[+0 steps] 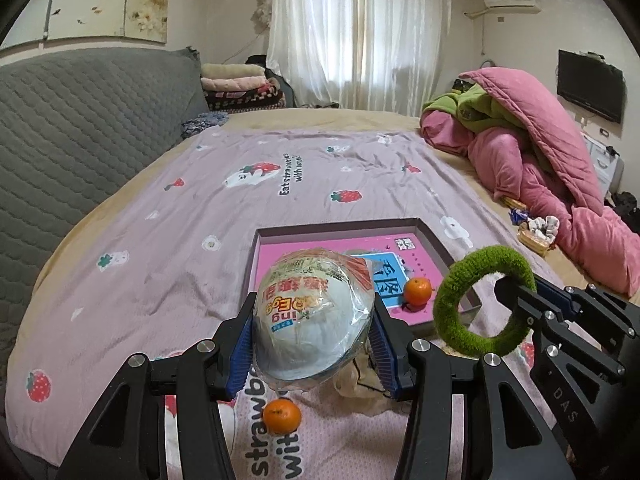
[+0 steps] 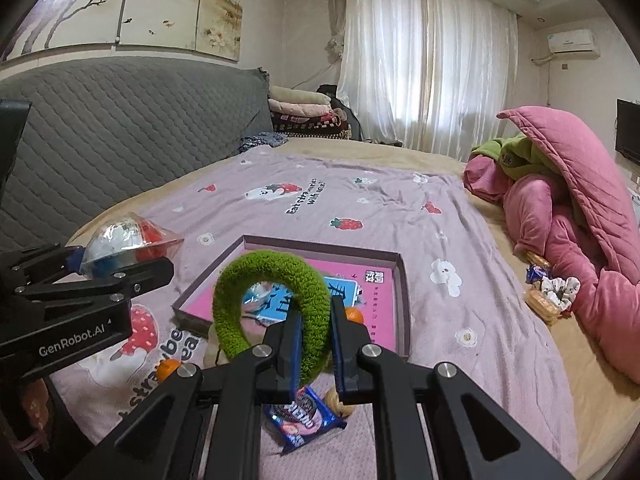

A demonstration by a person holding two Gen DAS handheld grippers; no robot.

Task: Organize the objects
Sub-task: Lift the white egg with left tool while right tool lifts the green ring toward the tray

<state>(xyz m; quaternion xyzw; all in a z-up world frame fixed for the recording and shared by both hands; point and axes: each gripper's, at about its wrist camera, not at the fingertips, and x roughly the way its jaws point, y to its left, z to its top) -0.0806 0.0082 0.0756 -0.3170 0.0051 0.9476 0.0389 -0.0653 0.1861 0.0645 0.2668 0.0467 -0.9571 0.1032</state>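
Left hand-held gripper (image 1: 312, 332) clamps a plastic-wrapped white egg-shaped toy (image 1: 314, 316); right hand-held gripper (image 2: 316, 344) pinches a fuzzy green ring (image 2: 276, 312), both above the strawberry-print bedspread (image 1: 168, 248) by the shallow pink-lined box (image 1: 272, 256).

left gripper (image 1: 312, 332) clamped, right gripper (image 2: 316, 344) closed

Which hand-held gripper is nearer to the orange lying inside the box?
Right. The right hand-held gripper, clamped on the green ring, sits just in front of the orange; the left hand-held gripper, holding the wrapped egg, is farther off to the left.
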